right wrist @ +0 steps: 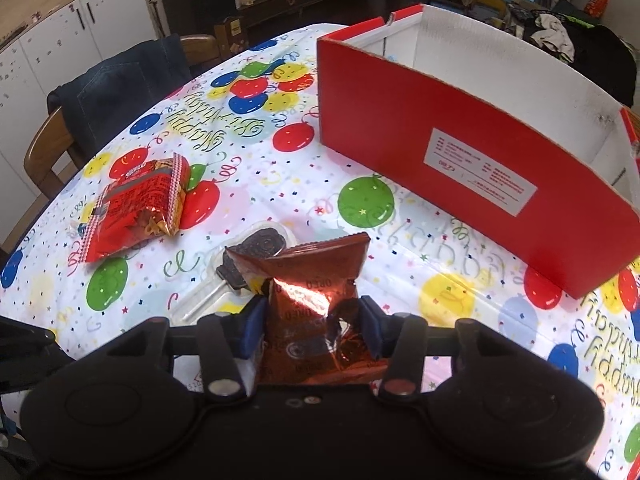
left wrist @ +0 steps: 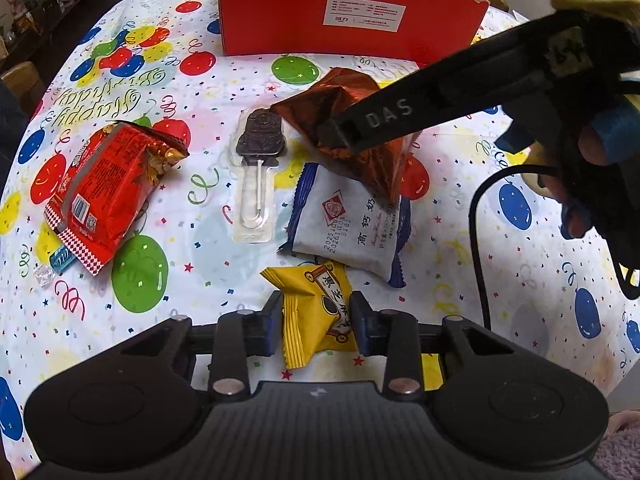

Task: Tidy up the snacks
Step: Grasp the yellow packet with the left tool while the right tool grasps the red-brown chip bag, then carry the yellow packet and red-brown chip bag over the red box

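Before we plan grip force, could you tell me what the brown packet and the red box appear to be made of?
Brown packet: thin metallised foil or plastic film, glossy; it crinkles and throws bright glints. Red box: corrugated cardboard, matte red outside and white inside; its cut top edge shows raw brown board.

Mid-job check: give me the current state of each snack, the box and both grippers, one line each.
Left gripper: shut on yellow foil snack packet.
Right gripper: shut on crinkled brown foil snack bag.
Red cardboard box: open-topped, upright.
Red snack bag: lying flat, sealed.
White-and-blue packet: flat, partly under brown bag.
Clear-wrapped chocolate lollipop: flat, untouched.
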`<state>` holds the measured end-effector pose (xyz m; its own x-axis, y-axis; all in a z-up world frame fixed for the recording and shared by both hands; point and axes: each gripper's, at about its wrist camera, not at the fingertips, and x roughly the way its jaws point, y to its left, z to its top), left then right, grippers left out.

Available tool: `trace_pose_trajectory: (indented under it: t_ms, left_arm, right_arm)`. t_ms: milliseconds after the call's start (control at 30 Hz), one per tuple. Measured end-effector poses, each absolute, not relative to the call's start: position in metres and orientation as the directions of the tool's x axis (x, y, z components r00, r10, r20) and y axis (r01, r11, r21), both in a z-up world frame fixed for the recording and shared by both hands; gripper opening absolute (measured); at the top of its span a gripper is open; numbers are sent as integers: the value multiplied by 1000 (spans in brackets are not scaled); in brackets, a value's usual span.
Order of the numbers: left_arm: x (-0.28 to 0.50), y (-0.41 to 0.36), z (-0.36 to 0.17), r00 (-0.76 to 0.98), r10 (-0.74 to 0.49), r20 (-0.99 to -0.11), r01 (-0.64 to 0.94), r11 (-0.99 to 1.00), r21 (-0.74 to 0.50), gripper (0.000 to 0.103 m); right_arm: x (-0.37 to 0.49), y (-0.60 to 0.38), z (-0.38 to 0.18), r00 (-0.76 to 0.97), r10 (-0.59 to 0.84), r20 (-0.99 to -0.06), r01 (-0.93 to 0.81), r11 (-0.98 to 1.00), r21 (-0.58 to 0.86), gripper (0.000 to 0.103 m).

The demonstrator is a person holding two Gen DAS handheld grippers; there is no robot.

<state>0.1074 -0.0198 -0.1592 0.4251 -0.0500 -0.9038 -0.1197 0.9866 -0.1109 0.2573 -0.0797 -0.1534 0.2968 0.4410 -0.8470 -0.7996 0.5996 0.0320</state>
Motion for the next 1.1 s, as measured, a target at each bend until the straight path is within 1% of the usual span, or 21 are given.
trace_pose_trajectory:
  t_ms: [267, 700, 933, 1100]
  left_arm:
    - [101, -9, -154, 434, -94, -896, -141, 975, -171, 31]
    - [89, 3, -145, 457, -127, -880, -125, 971, -205, 22]
    - [82, 10, -136, 485, -136, -864, -109, 971, -214, 21]
    - [80, 19, -119, 531, -124, -838, -103, 972, -209, 21]
  right_arm:
    - [249, -97, -139, 342, 442, -829, -749, 662, 44, 44]
    - [222, -134, -115, 400, 452, -797, -633, 765, 116, 43]
    - [200, -145, -103, 428, 454, -781, -597, 791, 132, 43]
    - [187, -151, -96, 451, 443, -775, -572, 810, 130, 43]
